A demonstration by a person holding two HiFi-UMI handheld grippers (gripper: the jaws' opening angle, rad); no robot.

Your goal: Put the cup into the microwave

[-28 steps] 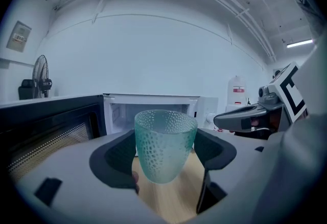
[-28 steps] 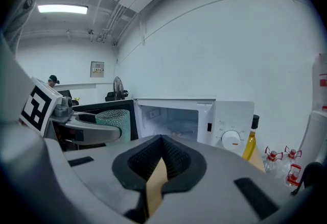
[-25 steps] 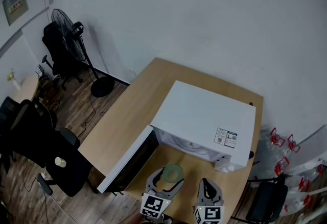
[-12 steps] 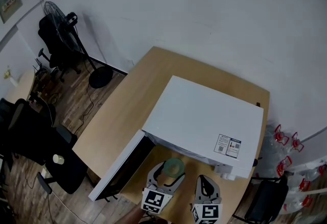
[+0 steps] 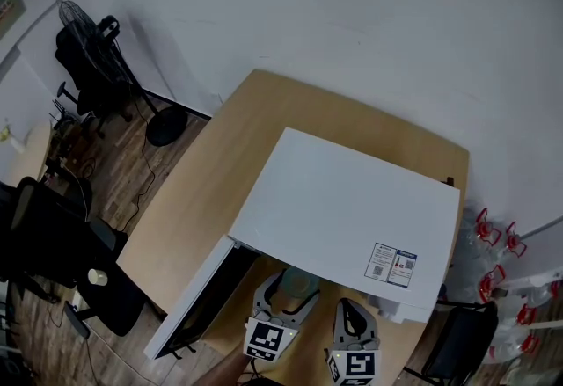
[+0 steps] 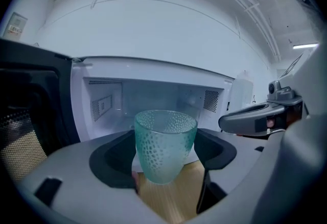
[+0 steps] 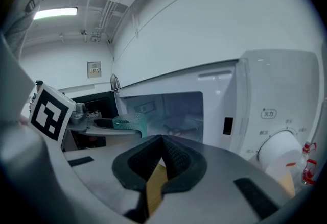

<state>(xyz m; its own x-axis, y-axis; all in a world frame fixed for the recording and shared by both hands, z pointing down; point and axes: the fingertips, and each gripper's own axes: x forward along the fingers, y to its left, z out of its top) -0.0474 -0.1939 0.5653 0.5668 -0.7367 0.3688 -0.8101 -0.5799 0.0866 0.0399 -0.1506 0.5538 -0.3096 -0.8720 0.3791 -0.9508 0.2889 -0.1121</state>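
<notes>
Head view: the boxy white microwave [image 5: 347,213] fills the middle of the light wooden tabletop [image 5: 220,173], and its dark-glass door [image 5: 198,301] is swung open at lower left. At bottom centre, the left gripper [image 5: 288,298] holds the pale green dimpled glass cup [image 5: 301,280] just in front of the opening. The right gripper [image 5: 353,316] sits beside it.

Left gripper view: the fingers [image 6: 115,159] are clamped on the cup's sides at mid-frame, with the lit, empty cavity [image 6: 153,100] straight behind.

Right gripper view: the fingers are pressed together on nothing, and the cup shows at left.

The door is open and the cup is grasped. Carrying it inside, setting it down and letting go remain.
</notes>
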